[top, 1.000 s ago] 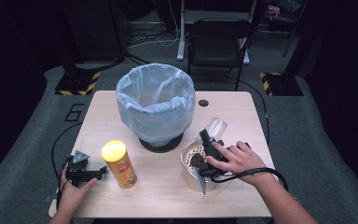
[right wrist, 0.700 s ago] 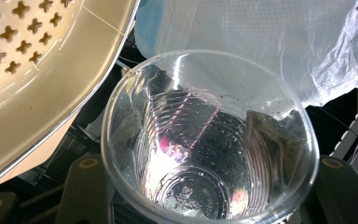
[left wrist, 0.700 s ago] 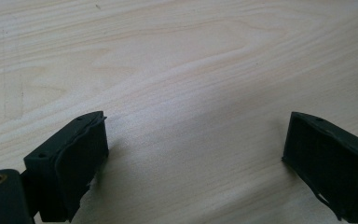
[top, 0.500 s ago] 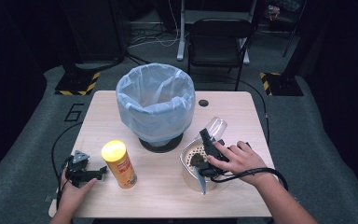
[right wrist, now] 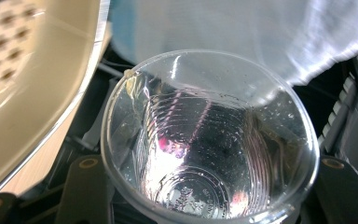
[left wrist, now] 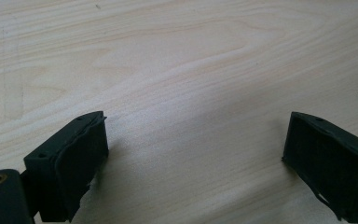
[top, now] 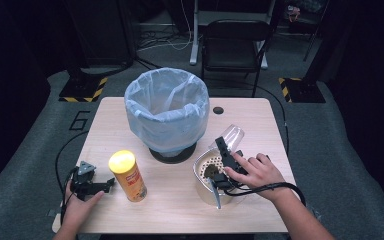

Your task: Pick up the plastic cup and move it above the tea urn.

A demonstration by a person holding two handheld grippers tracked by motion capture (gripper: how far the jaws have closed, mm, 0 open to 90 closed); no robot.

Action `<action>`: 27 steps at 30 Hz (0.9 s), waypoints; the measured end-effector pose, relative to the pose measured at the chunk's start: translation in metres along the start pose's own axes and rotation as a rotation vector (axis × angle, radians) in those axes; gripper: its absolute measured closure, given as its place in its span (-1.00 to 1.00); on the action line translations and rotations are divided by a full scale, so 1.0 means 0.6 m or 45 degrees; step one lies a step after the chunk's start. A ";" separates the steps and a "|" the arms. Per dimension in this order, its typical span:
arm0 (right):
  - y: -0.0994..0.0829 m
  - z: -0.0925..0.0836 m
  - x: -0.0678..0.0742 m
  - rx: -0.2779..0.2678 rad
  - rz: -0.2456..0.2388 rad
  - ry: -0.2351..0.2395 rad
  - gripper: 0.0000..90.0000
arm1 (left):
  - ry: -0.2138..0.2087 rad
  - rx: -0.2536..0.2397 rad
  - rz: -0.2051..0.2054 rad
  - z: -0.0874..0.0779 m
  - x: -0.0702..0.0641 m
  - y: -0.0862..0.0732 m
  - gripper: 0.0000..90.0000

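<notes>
My right gripper (top: 225, 146) is shut on a clear plastic cup (top: 231, 135), held tilted just above the table between the metal bowl and the bin. In the right gripper view the cup (right wrist: 209, 140) sits between the two black jaws of the right gripper (right wrist: 214, 189), one at each of its sides. The perforated metal bowl (right wrist: 28, 70) is close on the left there, and the bin's pale blue bag (right wrist: 261, 28) hangs behind. My left gripper (top: 106, 184) rests on the table at the front left, open. Its jaws stand wide apart over bare wood, with nothing in the left gripper (left wrist: 196, 140).
A bin lined with a blue bag (top: 166, 107) stands mid-table, behind the metal bowl (top: 202, 162). A yellow-lidded can (top: 127, 176) stands upright just right of the left gripper. The wooden table (top: 170, 212) has a dark grommet hole (top: 218, 110) at the back. A chair (top: 235, 45) stands beyond.
</notes>
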State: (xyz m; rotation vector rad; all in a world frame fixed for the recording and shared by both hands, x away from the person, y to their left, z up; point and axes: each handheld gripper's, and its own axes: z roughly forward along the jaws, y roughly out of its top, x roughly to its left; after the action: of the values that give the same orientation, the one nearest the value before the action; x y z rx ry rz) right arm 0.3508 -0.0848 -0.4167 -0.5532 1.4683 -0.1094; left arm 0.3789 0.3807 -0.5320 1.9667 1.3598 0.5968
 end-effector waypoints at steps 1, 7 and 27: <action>-0.002 0.000 -0.001 0.006 0.059 -0.014 -0.11 | 0.000 0.000 0.000 0.000 0.000 0.000 -0.86; -0.015 0.005 -0.023 0.021 0.710 -0.065 -0.13 | 0.000 0.000 0.000 0.000 0.000 0.000 -0.86; -0.130 0.024 -0.042 -0.524 2.738 0.619 -0.14 | -0.002 0.002 -0.003 0.000 0.000 0.000 -0.86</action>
State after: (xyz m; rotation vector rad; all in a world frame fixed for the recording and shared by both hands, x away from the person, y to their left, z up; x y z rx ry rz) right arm 0.3818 -0.1384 -0.3614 1.0049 1.8323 1.8352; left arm 0.3789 0.3806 -0.5320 1.9664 1.3623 0.5933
